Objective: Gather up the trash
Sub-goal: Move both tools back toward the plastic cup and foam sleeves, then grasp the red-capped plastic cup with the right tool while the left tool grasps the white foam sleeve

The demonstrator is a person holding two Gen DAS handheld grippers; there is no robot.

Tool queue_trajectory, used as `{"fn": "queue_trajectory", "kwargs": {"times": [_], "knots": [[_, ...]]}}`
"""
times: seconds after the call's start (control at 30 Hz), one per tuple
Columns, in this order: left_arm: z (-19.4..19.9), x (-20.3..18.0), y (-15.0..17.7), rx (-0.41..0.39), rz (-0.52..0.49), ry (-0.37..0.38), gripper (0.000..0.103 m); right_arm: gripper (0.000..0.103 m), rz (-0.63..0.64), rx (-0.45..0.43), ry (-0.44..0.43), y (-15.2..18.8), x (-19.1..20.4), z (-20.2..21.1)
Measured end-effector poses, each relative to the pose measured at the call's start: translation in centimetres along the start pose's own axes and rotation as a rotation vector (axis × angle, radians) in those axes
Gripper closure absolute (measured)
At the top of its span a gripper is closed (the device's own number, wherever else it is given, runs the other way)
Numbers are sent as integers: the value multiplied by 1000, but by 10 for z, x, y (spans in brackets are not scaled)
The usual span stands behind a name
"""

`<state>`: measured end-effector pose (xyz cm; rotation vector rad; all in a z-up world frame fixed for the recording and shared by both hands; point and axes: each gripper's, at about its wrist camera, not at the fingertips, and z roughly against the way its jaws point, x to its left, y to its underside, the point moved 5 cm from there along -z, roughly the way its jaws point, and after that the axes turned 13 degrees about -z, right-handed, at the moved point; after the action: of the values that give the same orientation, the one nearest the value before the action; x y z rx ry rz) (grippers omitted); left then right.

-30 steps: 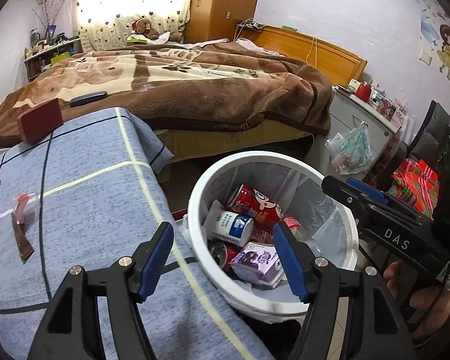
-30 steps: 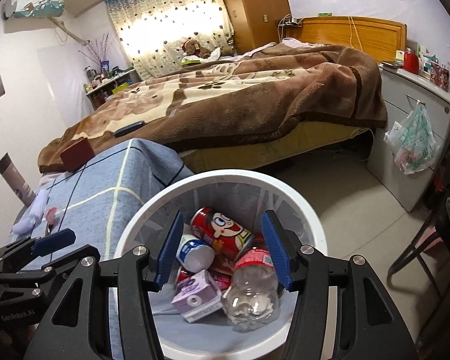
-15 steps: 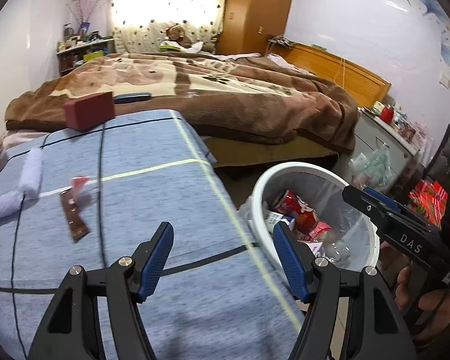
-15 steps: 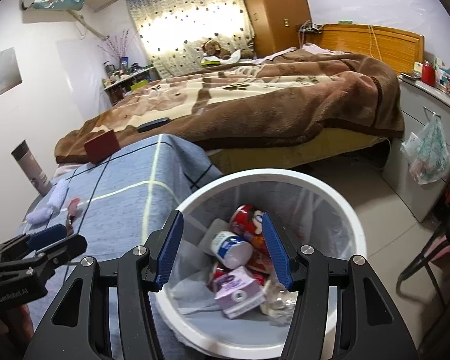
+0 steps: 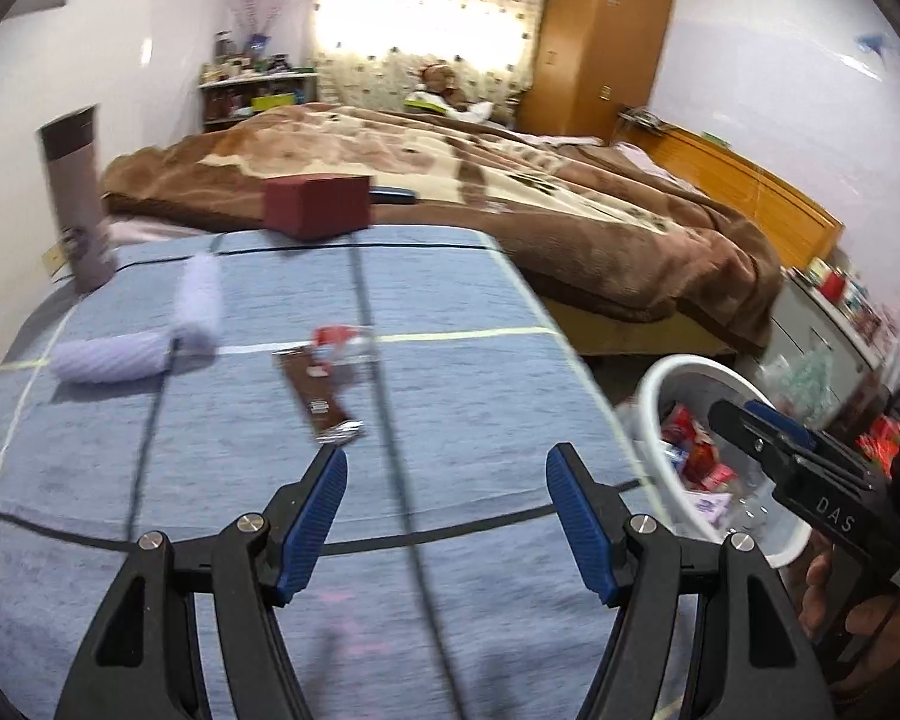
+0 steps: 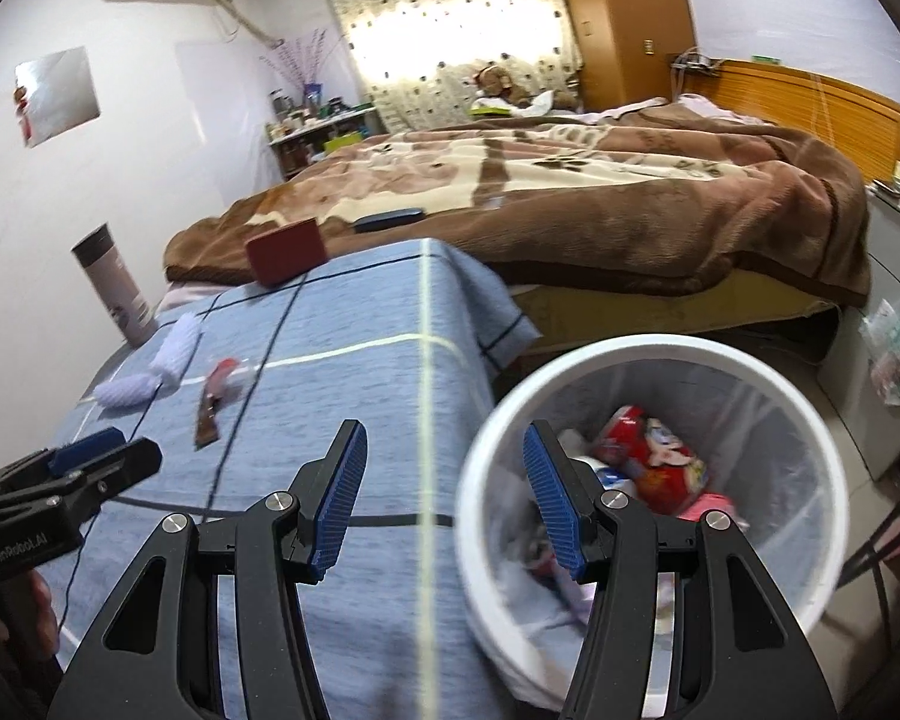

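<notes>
In the left wrist view, the left gripper (image 5: pixel 447 516) hangs empty, fingers apart, above the blue surface (image 5: pixel 480 420); just ahead lies the brown wrapper (image 5: pixel 317 393), long axis running away from the camera and leaning left. Being thin and flat, it could slide out of a pinch. In the right wrist view, the right gripper (image 6: pixel 444 498), fingers apart and empty, straddles the rim of the trash bin (image 6: pixel 804 414) and could knock it.
</notes>
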<state>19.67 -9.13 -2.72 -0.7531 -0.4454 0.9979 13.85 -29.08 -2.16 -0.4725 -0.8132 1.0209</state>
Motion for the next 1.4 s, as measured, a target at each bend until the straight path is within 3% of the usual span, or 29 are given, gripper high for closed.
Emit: {"fn": "queue_trajectory", "kwargs": {"times": [0.4, 0.9, 1.07, 1.4], "knots": [[10, 89, 13, -2, 105, -116, 32, 47, 68, 99, -92, 10, 62, -36], [-24, 155, -15, 22, 110, -128, 30, 46, 108, 194, -164, 13, 130, -94], [-43, 167, -21, 42, 112, -123, 30, 45, 100, 212, -155, 15, 144, -112], [-71, 177, -29, 82, 107, -113, 30, 45, 170, 181, -5, 15, 140, -123]]}}
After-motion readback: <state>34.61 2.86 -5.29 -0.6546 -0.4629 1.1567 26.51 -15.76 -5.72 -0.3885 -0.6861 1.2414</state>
